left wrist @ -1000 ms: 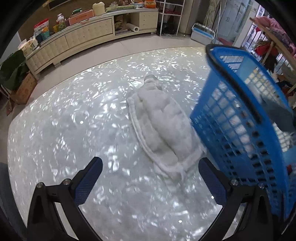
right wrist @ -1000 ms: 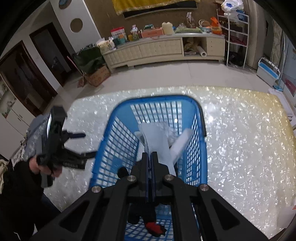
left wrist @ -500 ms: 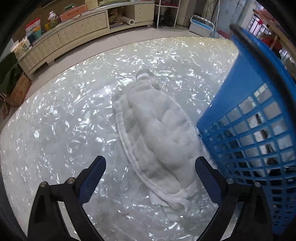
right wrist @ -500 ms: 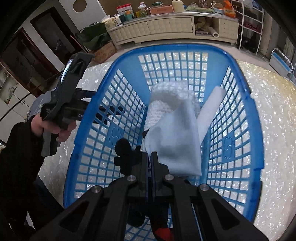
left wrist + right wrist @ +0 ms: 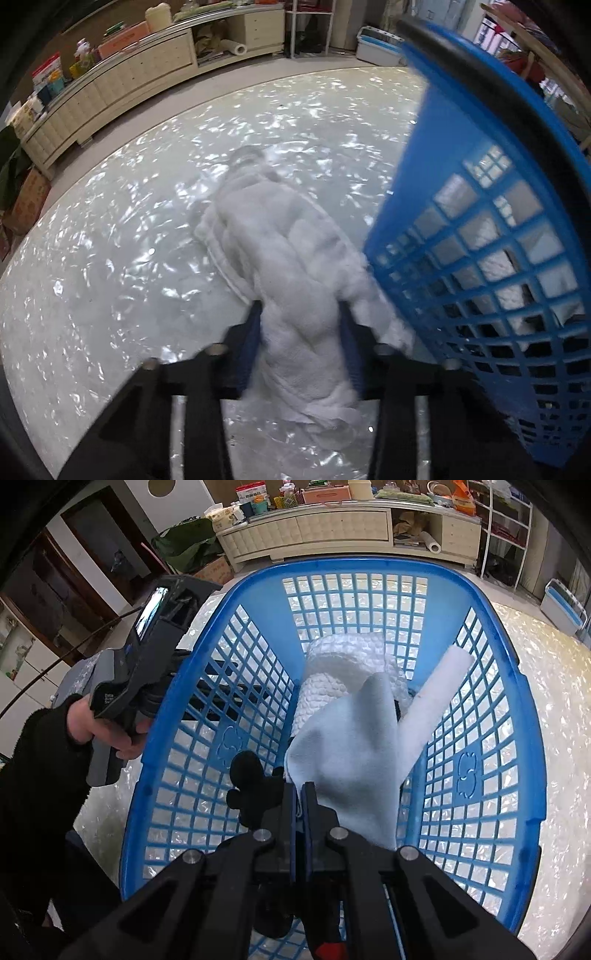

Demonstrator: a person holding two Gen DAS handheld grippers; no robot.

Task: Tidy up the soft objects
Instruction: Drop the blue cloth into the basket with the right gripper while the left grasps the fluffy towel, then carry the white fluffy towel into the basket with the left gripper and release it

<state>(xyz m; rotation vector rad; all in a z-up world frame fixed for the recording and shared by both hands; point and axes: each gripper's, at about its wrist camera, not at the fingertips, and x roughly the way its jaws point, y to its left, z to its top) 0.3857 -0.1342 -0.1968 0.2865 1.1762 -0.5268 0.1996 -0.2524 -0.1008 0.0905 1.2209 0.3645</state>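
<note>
A white fluffy towel [image 5: 284, 251] lies bunched on the pearly table beside the blue plastic basket [image 5: 491, 280]. My left gripper [image 5: 300, 325] is shut on the towel's near end, its blue pads pressing both sides. In the right wrist view my right gripper [image 5: 300, 797] is shut on the edge of a pale blue cloth [image 5: 351, 753] and holds it inside the basket [image 5: 258, 590]. Under the cloth lie a white bubbly roll [image 5: 343, 664], a white foam strip [image 5: 436, 698] and a black soft toy [image 5: 251, 779]. The left gripper's body [image 5: 147, 653] shows left of the basket.
A long cream sideboard [image 5: 122, 81] with boxes and bottles stands behind the table. A metal shelf rack [image 5: 506, 528] and a blue-white bin [image 5: 563, 605] stand at the right. A cardboard box [image 5: 26, 199] sits on the floor at the left.
My left gripper moved forward and closed on the towel's near end. My right gripper lowered the pale blue cloth deeper into the basket.
</note>
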